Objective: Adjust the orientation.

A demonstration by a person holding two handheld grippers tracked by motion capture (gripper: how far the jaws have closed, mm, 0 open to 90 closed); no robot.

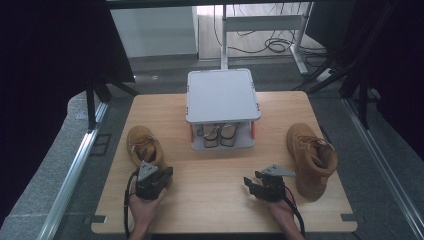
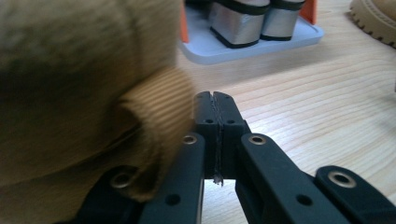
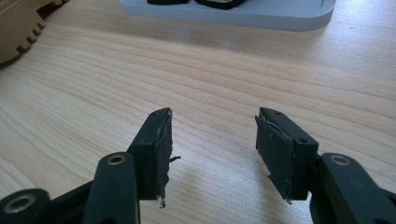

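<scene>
Left boot (image 1: 145, 146): lies on the counter (image 1: 215, 170), left of the rack.
Left gripper (image 1: 161, 181): jaws closed on nothing, seemingly touching the boot's ribbed collar (image 2: 154, 107).
Rack (image 1: 222, 95): grey, centre back.
Right gripper (image 1: 252, 184): jaws open, empty.
Right boot (image 1: 311, 157): just beside it.

two tan boots (image 1: 145, 146), one grey rack (image 1: 222, 95)
</scene>
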